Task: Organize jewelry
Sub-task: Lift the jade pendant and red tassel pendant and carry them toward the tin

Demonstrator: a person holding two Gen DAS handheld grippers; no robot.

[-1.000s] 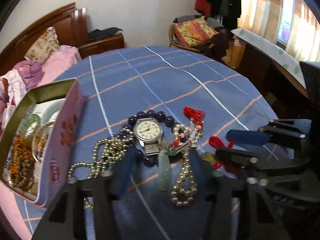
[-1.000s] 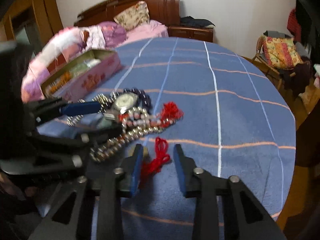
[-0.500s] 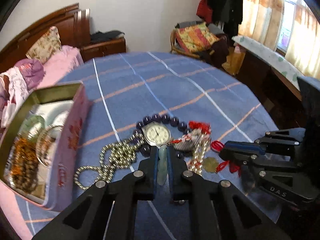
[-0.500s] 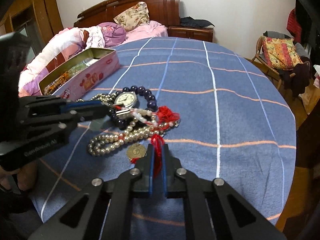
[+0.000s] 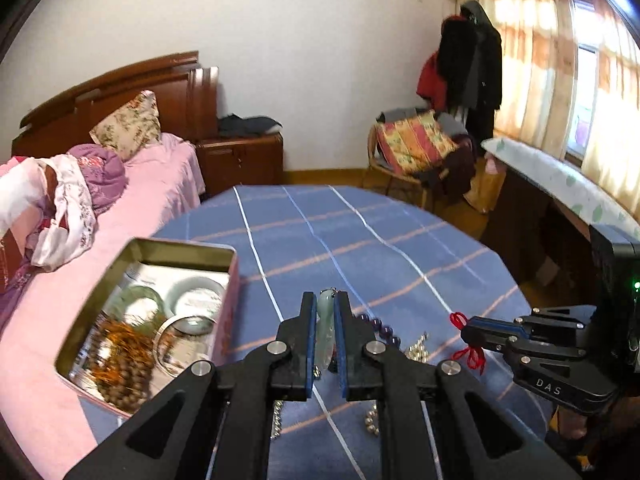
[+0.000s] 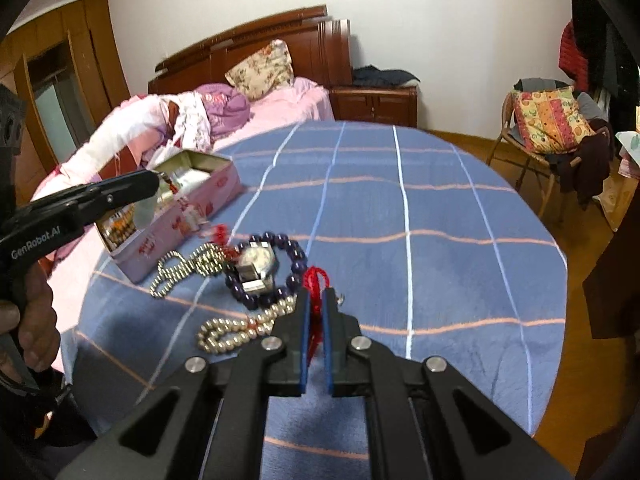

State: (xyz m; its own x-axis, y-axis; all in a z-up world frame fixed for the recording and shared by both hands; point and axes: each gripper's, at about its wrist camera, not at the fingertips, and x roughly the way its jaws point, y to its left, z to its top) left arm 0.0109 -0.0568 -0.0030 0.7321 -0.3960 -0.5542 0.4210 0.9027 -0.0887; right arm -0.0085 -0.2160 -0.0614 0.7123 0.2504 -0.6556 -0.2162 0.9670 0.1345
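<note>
Pale green jade pendant [image 5: 325, 330] clamped between the blue pads of the left gripper [image 5: 324, 312], lifted off the cloth, hanging roughly lengthwise along the fingers with its small metal loop end poking past the tips. Left jaws were closing within the last second and are now clenched on the pendant. Right gripper [image 6: 315, 312] clenched on a red cord [image 6: 316, 284]; the red loop sticks up past the fingertips, and the rest of the cord runs down between the pads. In the left wrist view the same red cord [image 5: 466, 340] shows at the tip of the right gripper [image 5: 472, 326], which sits to the right, apart from the left one. Rest of the jewelry pile lies on the blue checked tablecloth [image 6: 440, 208]: watch [image 6: 258, 262] sitting inside a ring of dark purple beads [image 6: 294, 254], a silver ball-bead chain [image 6: 180, 266] to its left, a pearl strand [image 6: 240, 326] nearer the camera, just left of the right gripper's fingers. Pink tin box [image 6: 188, 208], lid off, sits at the table's left edge near the pile, not touching it; inside [image 5: 160, 320] are jade bangles, a metal bangle, brown wooden beads and orange beads. Left gripper [image 6: 132, 190] hovers beside the tin in the right wrist view, with a hand [image 6: 24, 328] on its handle. Pink bed [image 5: 132, 200] behind the table, chair [image 6: 548, 128] with patterned cushion at far right.
</note>
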